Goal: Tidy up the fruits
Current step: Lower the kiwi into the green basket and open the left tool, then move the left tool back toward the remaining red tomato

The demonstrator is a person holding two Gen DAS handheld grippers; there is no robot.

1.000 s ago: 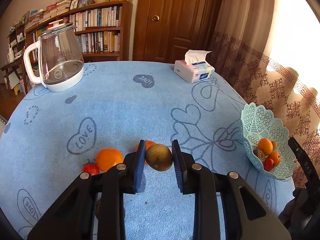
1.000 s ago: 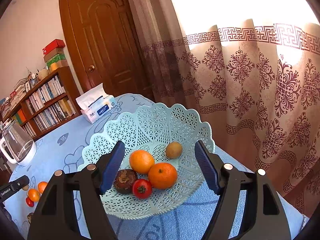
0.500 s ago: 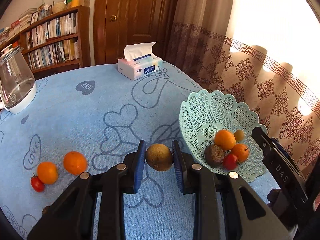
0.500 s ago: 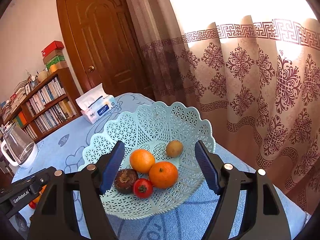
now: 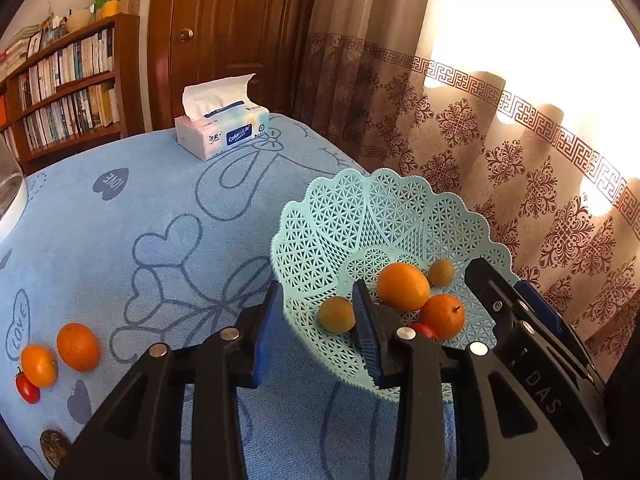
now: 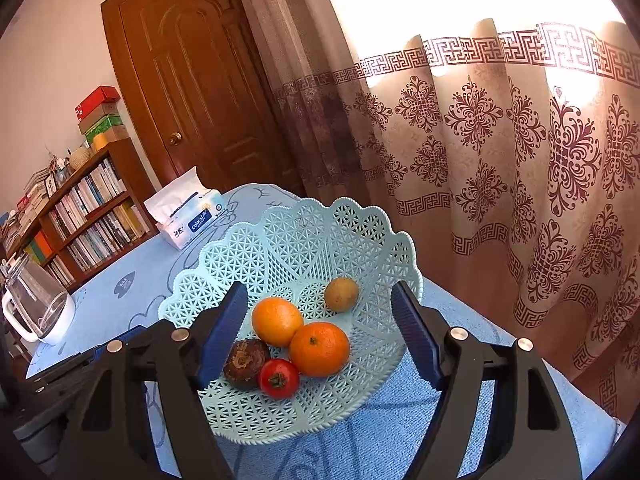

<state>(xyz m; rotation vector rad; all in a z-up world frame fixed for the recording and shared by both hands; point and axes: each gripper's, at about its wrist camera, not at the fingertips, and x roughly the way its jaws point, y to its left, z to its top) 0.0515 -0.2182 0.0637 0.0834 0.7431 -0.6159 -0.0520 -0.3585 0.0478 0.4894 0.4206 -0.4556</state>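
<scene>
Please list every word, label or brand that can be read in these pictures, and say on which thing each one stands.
"Colors Life": white tissue pack with blue label.
"LOVE": dark heart printed on the blue tablecloth.
"LOVE": outlined heart at the cloth's left edge.
"DAS": black body of the right tongs.
Book spines on the wooden bookshelf: too small.

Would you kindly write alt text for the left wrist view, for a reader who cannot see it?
The left gripper, its jaws opening, hangs over a lattice basket, a brownish fruit between its fingers without either pad pressing on it. Two oranges and a tomato lie on the blue tablecloth.
</scene>
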